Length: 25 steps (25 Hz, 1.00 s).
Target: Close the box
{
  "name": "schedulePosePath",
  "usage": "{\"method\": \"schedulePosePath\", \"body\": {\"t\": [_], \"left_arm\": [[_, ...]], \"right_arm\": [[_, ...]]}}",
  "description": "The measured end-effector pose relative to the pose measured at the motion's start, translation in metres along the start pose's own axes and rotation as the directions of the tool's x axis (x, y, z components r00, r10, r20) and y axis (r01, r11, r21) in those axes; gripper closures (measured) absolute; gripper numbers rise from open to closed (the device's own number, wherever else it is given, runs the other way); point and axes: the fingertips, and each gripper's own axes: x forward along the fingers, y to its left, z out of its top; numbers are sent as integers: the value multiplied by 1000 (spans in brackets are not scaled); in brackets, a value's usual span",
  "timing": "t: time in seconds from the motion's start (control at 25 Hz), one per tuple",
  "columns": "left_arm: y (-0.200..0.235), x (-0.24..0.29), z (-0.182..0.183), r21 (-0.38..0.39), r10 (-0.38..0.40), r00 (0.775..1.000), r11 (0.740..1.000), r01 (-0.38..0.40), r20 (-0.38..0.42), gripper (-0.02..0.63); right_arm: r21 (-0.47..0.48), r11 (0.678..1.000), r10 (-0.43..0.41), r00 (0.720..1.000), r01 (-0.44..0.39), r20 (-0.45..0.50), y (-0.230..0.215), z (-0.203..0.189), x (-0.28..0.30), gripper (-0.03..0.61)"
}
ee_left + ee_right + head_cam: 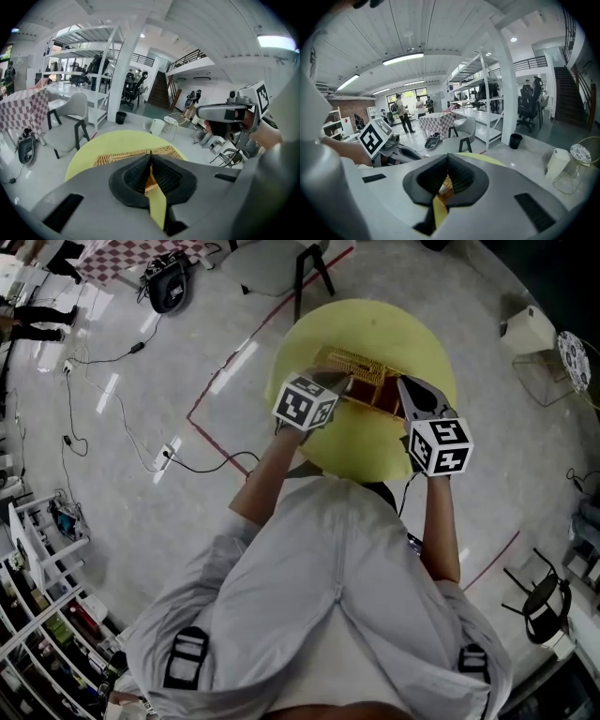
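In the gripper views alone, left tongs [150, 158] and right tongs [447, 160] closed.

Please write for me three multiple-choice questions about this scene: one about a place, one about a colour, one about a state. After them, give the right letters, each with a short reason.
1. Where does the wicker box stand?
A. On the floor beside a chair
B. On the round table
C. On a metal shelf

2. What colour is the top of the round table?
A. Yellow
B. Blue
C. Red

3. How do the jaws of the left gripper stand?
A. Wide apart
B. Together at the tips
C. Out of sight in every view

Answers:
1. B, since the head view shows the wicker box lying on the table top in front of the person.
2. A, since the top is pale yellow in the head view and in both gripper views.
3. B, since the left gripper view shows the two dark pads meeting at their tips.
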Motion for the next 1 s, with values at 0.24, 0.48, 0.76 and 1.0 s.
{"method": "schedulePosePath", "body": {"t": [0.24,0.48,0.76,1.0], "left_arm": [[5,5,-32,-83,-11,1000,997,9,-28,572],[14,16,-65,-122,-11,997,993,1,-79,572],[23,32,-91,-139,6,988,990,-28,-156,572],[27,42,-97,-119,-10,984,993,-11,-179,572]], "right_arm": [[4,1000,2,1000,-2,-20,8,-13,0,555],[11,1000,-2,1000,2,-29,13,-23,2,555],[30,999,-10,999,11,-41,7,-29,5,555],[43,999,-10,998,12,-55,-1,-36,12,555]]}}
